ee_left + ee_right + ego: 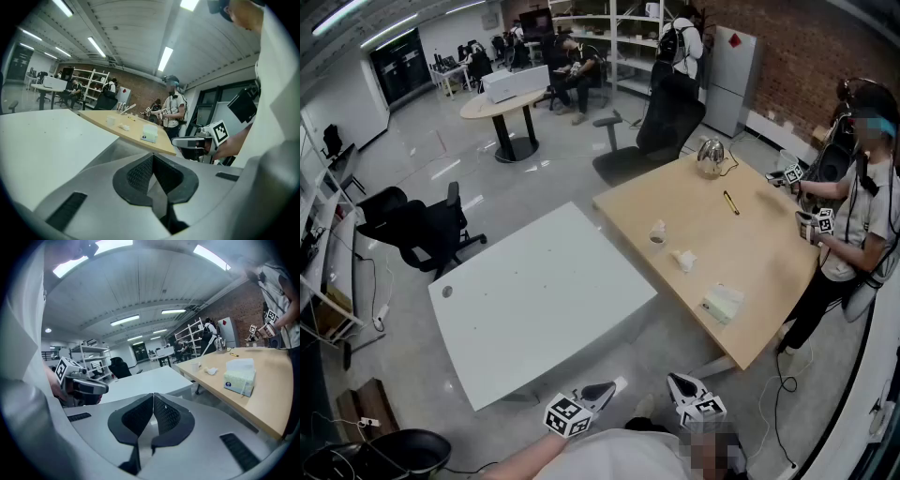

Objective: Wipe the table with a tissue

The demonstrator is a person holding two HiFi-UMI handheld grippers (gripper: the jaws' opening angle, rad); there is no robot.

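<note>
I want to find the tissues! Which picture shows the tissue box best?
The right gripper view: the tissue box looks biggest and closest there. The head view shows it small, from above; the left gripper view shows it tiny.

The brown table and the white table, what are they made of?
The brown table looks like wood or a wood-look board: its top is an even pale tan with a matte finish. The white table looks like a painted or laminated board: it is plain white, smooth, and has a soft sheen. The pictures can't settle the exact material.
</note>
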